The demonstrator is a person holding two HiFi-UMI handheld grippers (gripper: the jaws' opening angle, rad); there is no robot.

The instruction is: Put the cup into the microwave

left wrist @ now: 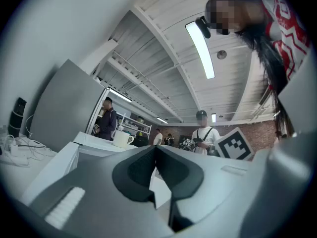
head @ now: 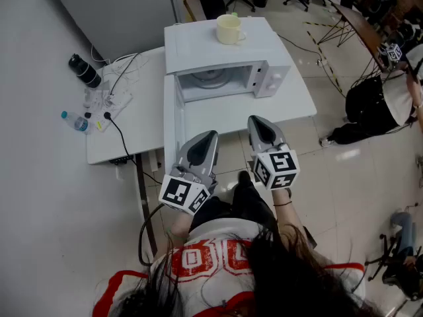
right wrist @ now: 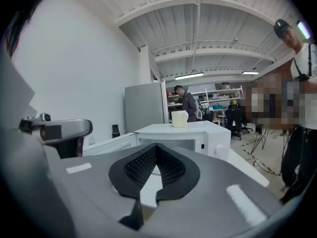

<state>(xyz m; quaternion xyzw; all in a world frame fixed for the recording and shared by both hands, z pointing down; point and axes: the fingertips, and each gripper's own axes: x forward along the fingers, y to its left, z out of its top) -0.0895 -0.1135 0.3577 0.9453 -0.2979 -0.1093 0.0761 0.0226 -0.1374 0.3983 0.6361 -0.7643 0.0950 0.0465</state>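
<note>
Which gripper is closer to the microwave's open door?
Left. The left gripper hovers just beside the white microwave's open door; the right gripper is farther off, in front of its control panel.

Counts, head view unless noted.

- Cup (head: pixel 229 29): 1.
- Microwave (head: pixel 198 45): 1, with 1 door (head: pixel 170 121).
- Desk (head: pixel 142 111): 1, as far as can be made out.
- Claws: 2, namely the left claw (head: pixel 209 137) and the right claw (head: pixel 256 121).
- Marker cubes: 2, a left cube (head: pixel 184 194) and a right cube (head: pixel 277 169).
- Bottles on the desk: 2, namely 1 black flask (head: pixel 84 70) and 1 clear bottle (head: pixel 76 121) with a blue cap.
- Power strip (head: pixel 109 101): 1. Its cables are too tangled to count.
- Bystanders, right gripper view: 2, a far bystander (right wrist: pixel 188 103) and a near bystander (right wrist: pixel 299 83).
</note>
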